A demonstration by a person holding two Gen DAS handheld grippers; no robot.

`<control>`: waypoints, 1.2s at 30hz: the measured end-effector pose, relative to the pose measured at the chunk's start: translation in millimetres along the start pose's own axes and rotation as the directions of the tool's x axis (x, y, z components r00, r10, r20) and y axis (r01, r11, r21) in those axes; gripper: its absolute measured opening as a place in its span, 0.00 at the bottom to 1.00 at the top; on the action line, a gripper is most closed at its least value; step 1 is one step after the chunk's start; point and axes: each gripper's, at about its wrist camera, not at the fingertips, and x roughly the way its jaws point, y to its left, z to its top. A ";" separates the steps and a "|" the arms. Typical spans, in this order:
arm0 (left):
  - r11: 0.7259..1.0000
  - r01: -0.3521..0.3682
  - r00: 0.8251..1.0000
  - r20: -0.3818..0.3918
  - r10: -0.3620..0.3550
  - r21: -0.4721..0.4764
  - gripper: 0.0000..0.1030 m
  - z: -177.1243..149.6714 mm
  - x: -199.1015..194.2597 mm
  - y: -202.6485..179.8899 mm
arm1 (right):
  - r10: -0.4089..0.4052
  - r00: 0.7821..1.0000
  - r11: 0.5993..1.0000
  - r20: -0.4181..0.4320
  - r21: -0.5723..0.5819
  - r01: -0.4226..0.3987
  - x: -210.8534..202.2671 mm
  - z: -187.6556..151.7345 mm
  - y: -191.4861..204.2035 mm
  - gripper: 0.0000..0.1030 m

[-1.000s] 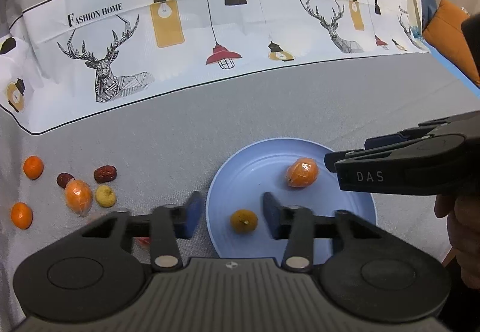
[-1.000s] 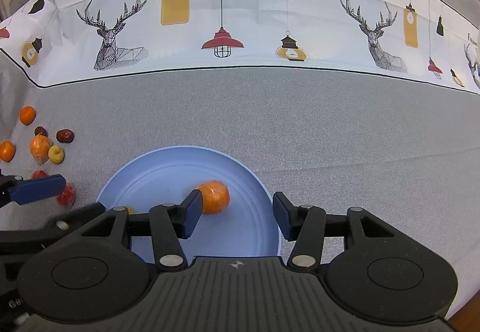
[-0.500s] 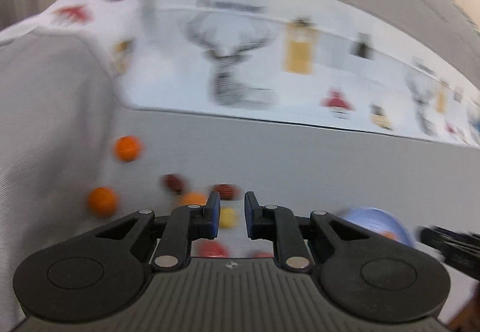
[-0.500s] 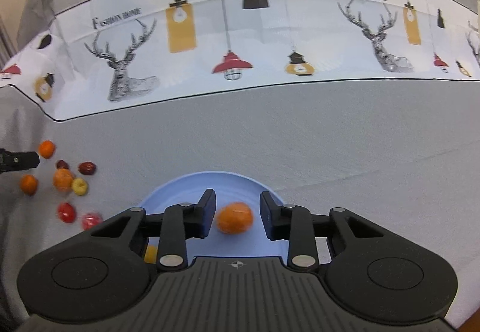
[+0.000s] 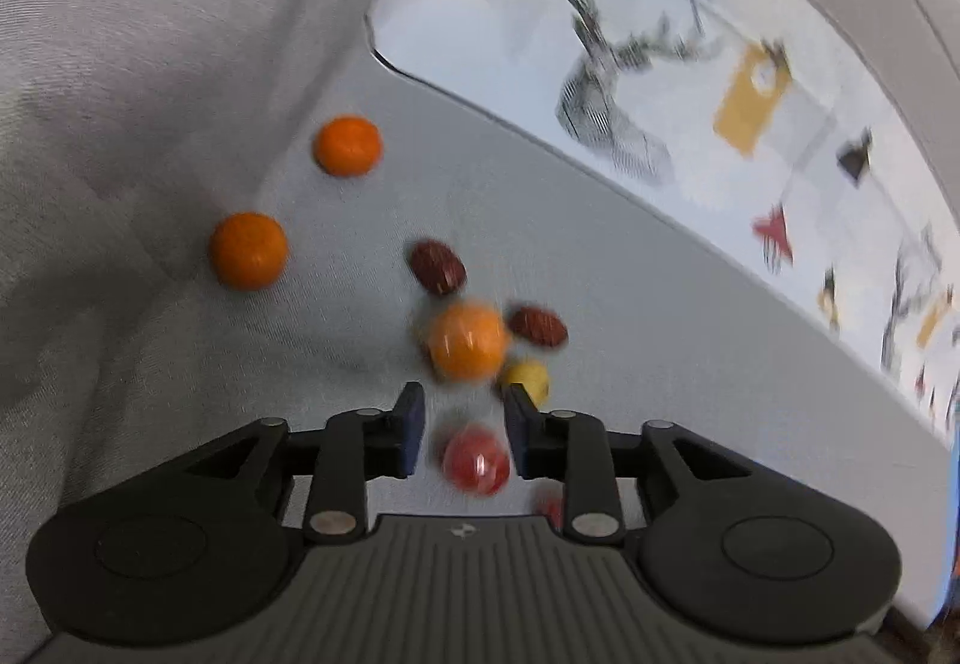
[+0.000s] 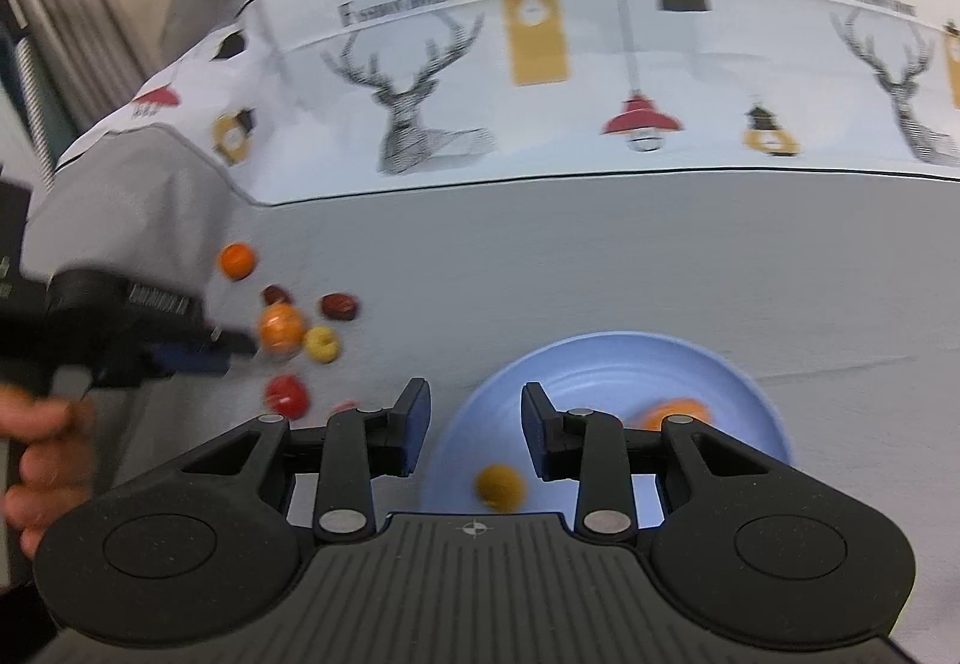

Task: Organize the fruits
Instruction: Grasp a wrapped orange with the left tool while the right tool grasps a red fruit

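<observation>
Fruits: lying mostly loose on grey cloth of table, clustered at left; two already sitting in blue plate.
Plate contents: wrapped orange fruit plus small dull-yellow fruit, both inside the rim.
Loose cluster: two tangerines lying farthest out, two dark red dates, wrapped orange, small yellow fruit, red fruit, second red one partly hidden behind finger.
Left hand-held gripper: now hovering over the cluster, having swung off the plate within the last second; fingers spreading again from near-closed half a second ago, holding nothing, red fruit sitting between them. Contact not visible, picture blurred.
Right hand-held gripper: fingers parted moderately, wider than half a second ago, gripping nothing; hanging above near left edge of plate, having drifted left off the orange fruit.
Meaning: likely drop-off finishing, next pick starting; red fruit looking like the target.
Progress: judging early, most pieces still waiting outside the plate.
Risk: round fruit rolling on cloth; neighbours crowding close on the right finger side, possibly getting nudged.
</observation>
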 end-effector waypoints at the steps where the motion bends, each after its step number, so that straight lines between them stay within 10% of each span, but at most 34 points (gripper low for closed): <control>1: 1.000 0.002 1.000 0.004 -0.002 -0.013 0.37 3.4 2.8 -1.5 | 0.010 1.000 1.000 -0.006 -0.010 -0.010 2.6 -0.2 5.6 0.35; 11: 1.000 -0.005 1.000 -0.001 0.005 -0.016 0.48 12.0 21.6 -6.8 | 0.084 0.993 0.989 -0.081 -0.116 -0.093 48.7 -7.9 64.9 0.44; 29: 0.997 -0.079 0.995 -0.052 0.080 0.022 0.44 22.3 60.2 -20.2 | -0.024 0.983 0.970 -0.181 -0.244 -0.021 110.0 -30.0 77.5 0.48; 36: 0.994 -0.097 0.995 0.005 0.097 0.059 0.39 20.4 39.1 -14.3 | -0.009 0.992 0.974 -0.128 -0.225 -0.021 104.4 -24.1 74.9 0.29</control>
